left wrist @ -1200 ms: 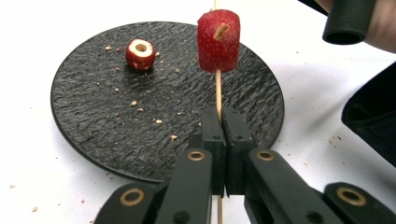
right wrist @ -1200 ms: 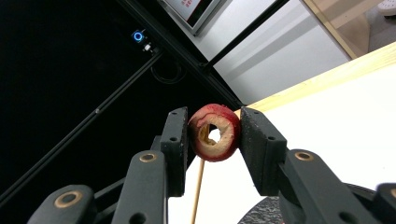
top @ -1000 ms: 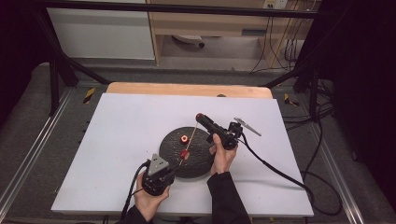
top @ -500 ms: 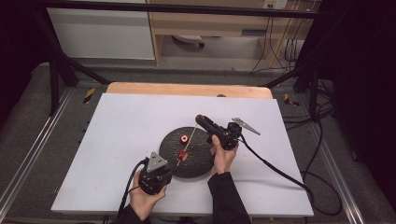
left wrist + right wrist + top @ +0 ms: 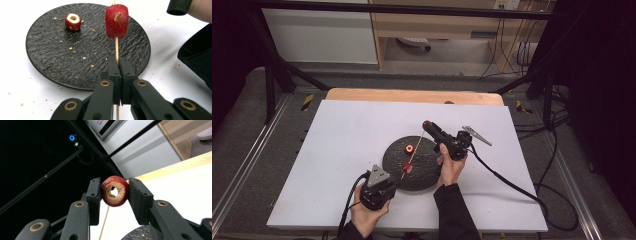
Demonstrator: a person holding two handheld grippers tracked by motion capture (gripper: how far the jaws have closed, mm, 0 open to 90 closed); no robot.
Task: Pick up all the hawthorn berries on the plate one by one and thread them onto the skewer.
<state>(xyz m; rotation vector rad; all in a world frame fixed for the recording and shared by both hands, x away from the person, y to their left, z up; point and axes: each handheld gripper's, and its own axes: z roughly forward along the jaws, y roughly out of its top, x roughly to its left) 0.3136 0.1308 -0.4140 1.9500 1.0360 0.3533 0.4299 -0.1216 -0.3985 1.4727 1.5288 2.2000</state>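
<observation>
My left gripper (image 5: 396,179) (image 5: 118,63) is shut on the lower end of a thin wooden skewer (image 5: 415,150) (image 5: 116,47), which slants up over a round black plate (image 5: 426,175) (image 5: 75,62). A red strawberry piece (image 5: 406,167) (image 5: 116,21) is threaded on the skewer. On the plate lies a second piece with a hole through it (image 5: 410,148) (image 5: 73,21). My right gripper (image 5: 428,125) (image 5: 114,188), raised at the skewer's far tip, is shut on a strawberry ring (image 5: 115,191) with a hollow centre. The skewer (image 5: 103,225) passes below that ring.
The plate rests on a white table top (image 5: 347,140) scattered with crumbs (image 5: 21,104). A wooden edge (image 5: 412,95) runs along the far side. Cables (image 5: 512,182) trail off to the right. A dark sleeve (image 5: 197,55) lies by the plate.
</observation>
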